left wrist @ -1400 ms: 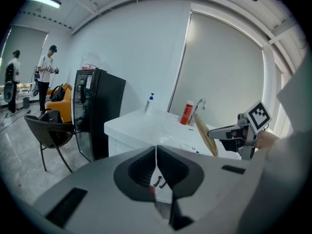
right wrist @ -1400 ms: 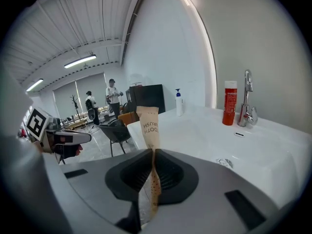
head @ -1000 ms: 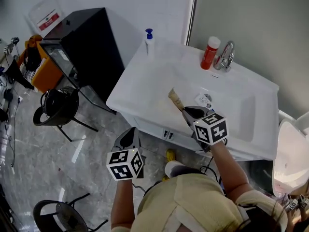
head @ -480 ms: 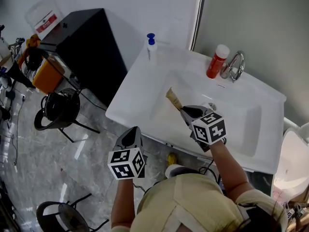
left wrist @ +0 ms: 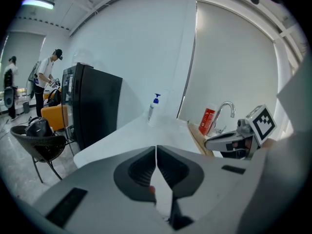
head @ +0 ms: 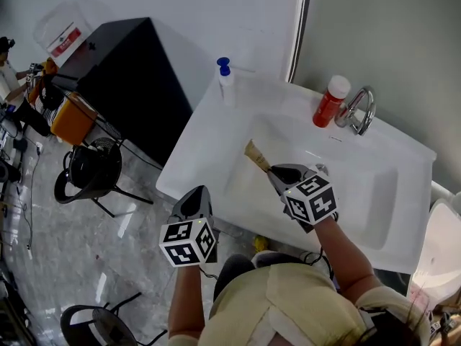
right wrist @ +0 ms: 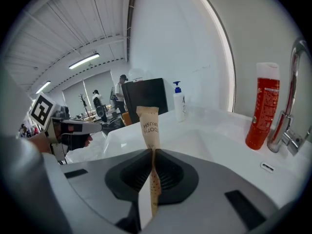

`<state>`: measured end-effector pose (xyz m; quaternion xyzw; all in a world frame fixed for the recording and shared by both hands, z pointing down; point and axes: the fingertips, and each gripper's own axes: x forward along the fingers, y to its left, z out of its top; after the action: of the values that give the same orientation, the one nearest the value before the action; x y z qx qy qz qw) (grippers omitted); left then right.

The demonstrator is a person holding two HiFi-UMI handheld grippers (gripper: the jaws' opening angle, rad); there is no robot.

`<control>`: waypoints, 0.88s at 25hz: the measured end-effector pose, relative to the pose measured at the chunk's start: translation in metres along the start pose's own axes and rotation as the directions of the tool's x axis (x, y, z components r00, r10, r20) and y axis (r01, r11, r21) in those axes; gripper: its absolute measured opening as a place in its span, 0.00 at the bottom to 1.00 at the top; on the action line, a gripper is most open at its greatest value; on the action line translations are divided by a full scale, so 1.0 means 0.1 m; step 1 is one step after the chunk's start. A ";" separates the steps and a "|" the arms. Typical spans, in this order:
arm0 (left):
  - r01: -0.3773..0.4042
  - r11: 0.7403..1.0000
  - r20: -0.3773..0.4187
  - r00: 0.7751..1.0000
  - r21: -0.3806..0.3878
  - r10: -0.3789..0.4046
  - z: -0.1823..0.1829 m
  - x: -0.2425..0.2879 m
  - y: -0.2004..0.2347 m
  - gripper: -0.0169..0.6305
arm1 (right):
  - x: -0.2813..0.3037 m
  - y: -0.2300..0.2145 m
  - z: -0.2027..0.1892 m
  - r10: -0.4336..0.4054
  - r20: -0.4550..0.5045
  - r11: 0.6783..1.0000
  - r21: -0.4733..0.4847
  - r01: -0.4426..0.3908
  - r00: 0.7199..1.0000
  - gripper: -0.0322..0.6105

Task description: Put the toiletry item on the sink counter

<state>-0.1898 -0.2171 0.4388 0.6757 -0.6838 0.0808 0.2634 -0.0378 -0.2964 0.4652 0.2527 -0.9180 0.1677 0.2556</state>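
Head view: paper toothbrush packet is held above the basin of the white sink, its lower end buried in the right gripper, whose jaws are pinched tight on it; the print is only partly readable. Left gripper is held near the sink's front-left edge, jaws pressed together on nothing. Red bottle and faucet are set on the back rim, pump bottle at the far-left corner, black cabinet alongside, grey marbled floor below; a white fixture is cut off at right.
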 end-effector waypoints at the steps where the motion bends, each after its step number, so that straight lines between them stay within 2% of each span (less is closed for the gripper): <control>1: 0.001 1.000 0.004 1.000 0.004 -0.001 0.04 0.04 0.00 0.09 | 0.02 -0.03 0.01 0.000 -0.002 1.000 -0.001 0.000 1.000 0.12; 9: 0.030 1.000 -0.022 0.999 -0.002 -0.030 0.15 0.38 0.08 0.09 | 0.14 -0.18 -0.03 -0.024 -0.013 0.998 0.053 0.025 1.000 0.12; 16: 0.128 0.991 -0.086 0.988 0.037 -0.125 0.28 0.79 0.10 0.09 | 0.37 -0.37 0.06 -0.090 -0.024 0.989 0.117 0.092 0.996 0.12; 22: 0.210 0.976 -0.126 0.971 0.058 -0.202 0.39 1.02 0.20 0.09 | 0.64 -0.36 0.20 -0.131 -0.037 0.980 0.145 0.135 0.991 0.12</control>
<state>-0.2141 -0.3240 0.4587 0.7460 -0.5896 0.1174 0.2865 -0.0732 -0.3587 0.4907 0.3293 -0.8805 0.2211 0.2596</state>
